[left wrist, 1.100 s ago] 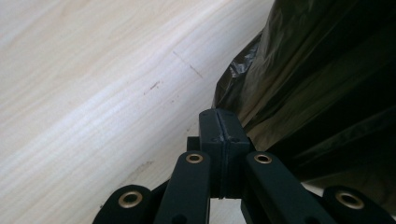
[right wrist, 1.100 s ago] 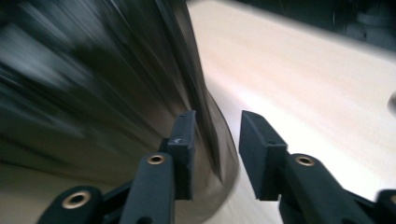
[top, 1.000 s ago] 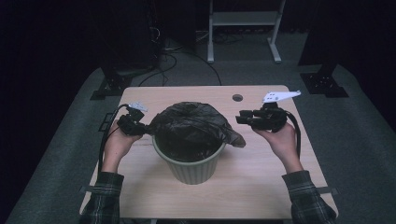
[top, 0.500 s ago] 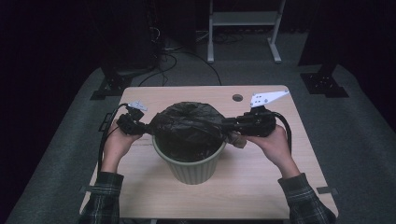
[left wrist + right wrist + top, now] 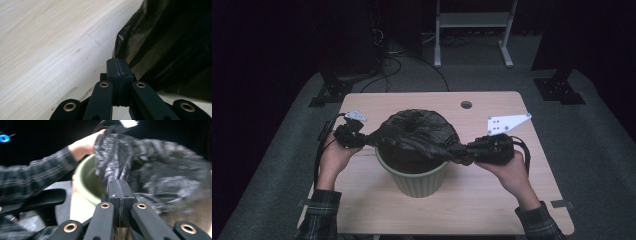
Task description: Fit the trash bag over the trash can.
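Black bin liner drapes over the mouth of the green bin, mid-table. Left gripper and right gripper are each clamped on the liner's edge at opposite sides of the bin's rim. Bare wooden tabletop rings the bin; a cable hole lies beyond it.

Black bag, pale green bin, light wood table

The bag is glossy black; the bin pale green; the table light woodgrain; both sleeves dark plaid; the gripper plates light grey.
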A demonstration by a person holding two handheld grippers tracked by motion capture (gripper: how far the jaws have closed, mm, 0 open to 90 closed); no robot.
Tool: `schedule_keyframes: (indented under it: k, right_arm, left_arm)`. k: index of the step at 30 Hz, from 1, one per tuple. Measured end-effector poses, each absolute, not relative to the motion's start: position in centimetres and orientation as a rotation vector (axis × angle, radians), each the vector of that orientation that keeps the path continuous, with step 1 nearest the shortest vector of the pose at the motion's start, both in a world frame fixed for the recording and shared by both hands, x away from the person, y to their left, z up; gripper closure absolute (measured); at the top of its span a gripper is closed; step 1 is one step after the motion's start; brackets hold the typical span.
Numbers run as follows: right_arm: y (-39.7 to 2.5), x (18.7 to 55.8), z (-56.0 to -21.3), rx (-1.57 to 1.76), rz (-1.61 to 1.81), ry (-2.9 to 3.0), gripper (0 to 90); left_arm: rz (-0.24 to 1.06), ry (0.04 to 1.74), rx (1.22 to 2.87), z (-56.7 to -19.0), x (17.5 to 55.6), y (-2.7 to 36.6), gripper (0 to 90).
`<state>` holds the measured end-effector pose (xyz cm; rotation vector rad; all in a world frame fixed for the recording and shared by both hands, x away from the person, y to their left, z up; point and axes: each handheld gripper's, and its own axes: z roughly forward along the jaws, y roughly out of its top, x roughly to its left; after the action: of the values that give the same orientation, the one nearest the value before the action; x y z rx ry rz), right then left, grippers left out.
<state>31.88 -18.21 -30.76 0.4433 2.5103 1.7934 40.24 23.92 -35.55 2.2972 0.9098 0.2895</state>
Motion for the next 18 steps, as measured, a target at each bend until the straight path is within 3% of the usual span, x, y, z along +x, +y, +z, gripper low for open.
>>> schedule_keyframes:
  k: [8, 18]
  right_arm:
    - [-17.1, 28.2, -33.0, 0.321, 1.754, 2.639, 90.0]
    - [-14.2, 27.1, -38.5, 0.298, 1.633, 2.828, 90.0]
  left_arm:
    - [0.309, 0.898, 2.271, -35.3, 38.2, 24.9, 89.7]
    - [0.256, 0.878, 2.260, -36.6, 37.3, 25.0, 89.6]
